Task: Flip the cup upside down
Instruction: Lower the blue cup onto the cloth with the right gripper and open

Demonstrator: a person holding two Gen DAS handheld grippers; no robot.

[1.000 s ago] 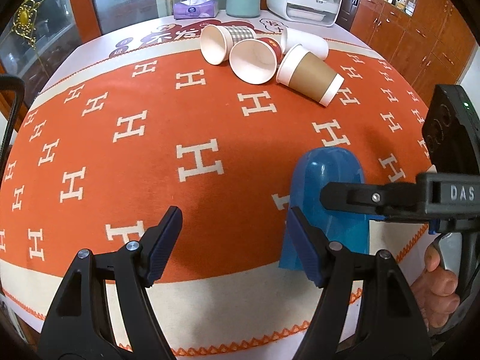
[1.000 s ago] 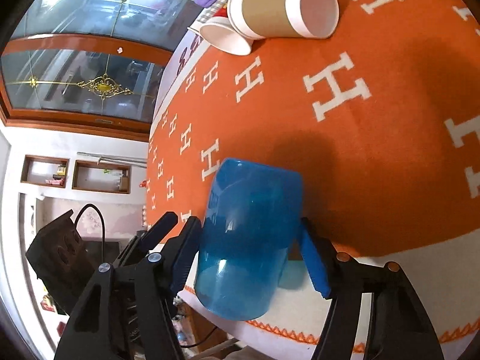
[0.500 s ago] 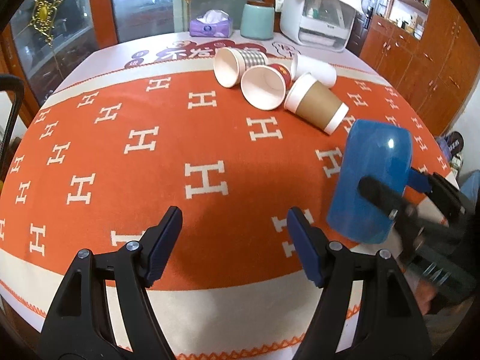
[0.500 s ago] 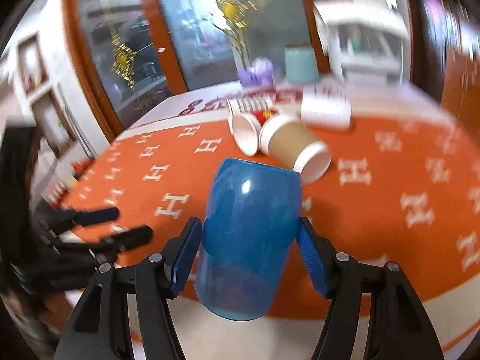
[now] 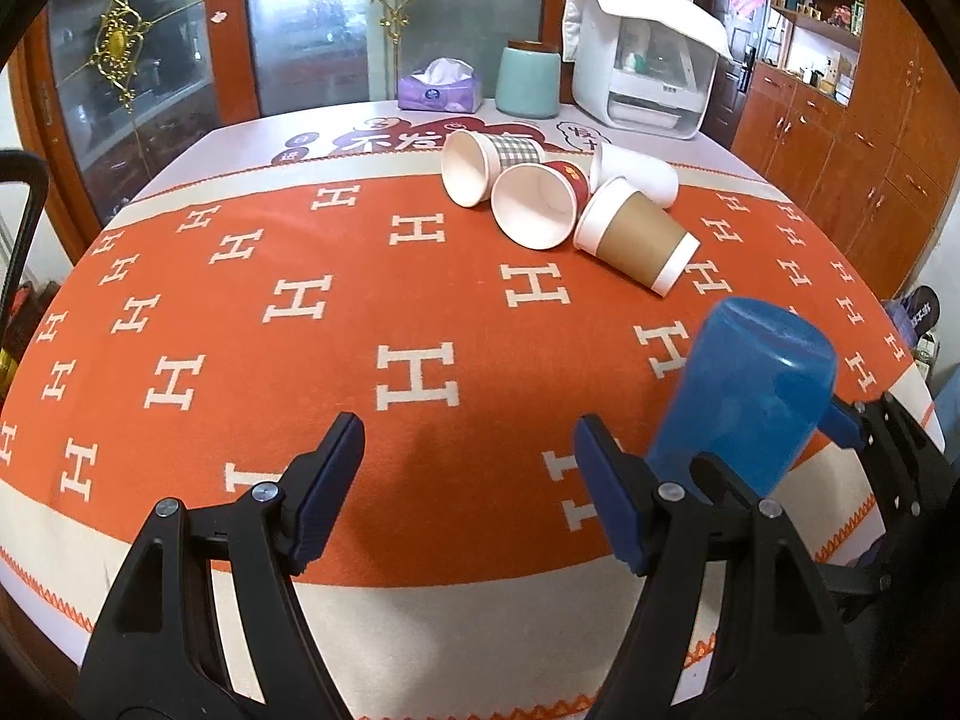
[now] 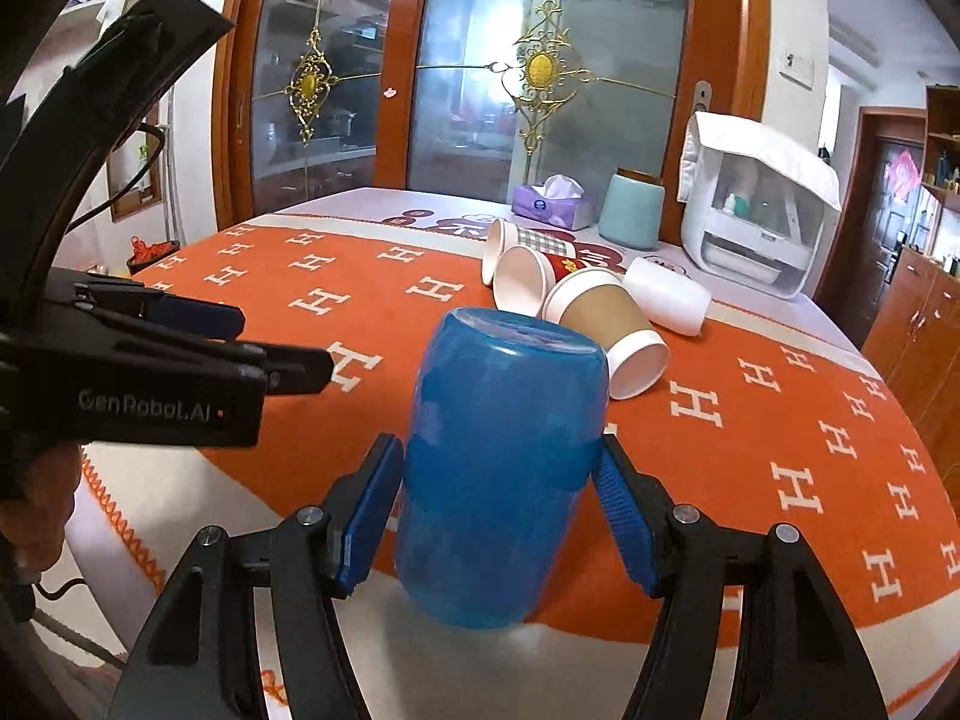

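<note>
A translucent blue plastic cup sits between the blue pads of my right gripper, which is shut on it. The cup is upside down, closed base on top, held above the near edge of the orange cloth. In the left wrist view the blue cup shows at the right, tilted slightly, with the right gripper's fingers around it. My left gripper is open and empty, low over the cloth to the left of the cup.
Several paper cups lie on their sides at the far middle of the table: a brown one, a red one, a checked one and a white one. A tissue box, a teal jar and a white appliance stand at the back.
The right gripper has turned over and lifted with the blue cup, so the cup went from lying sideways near the cloth to base-up. The left gripper stayed open and rose slightly.
</note>
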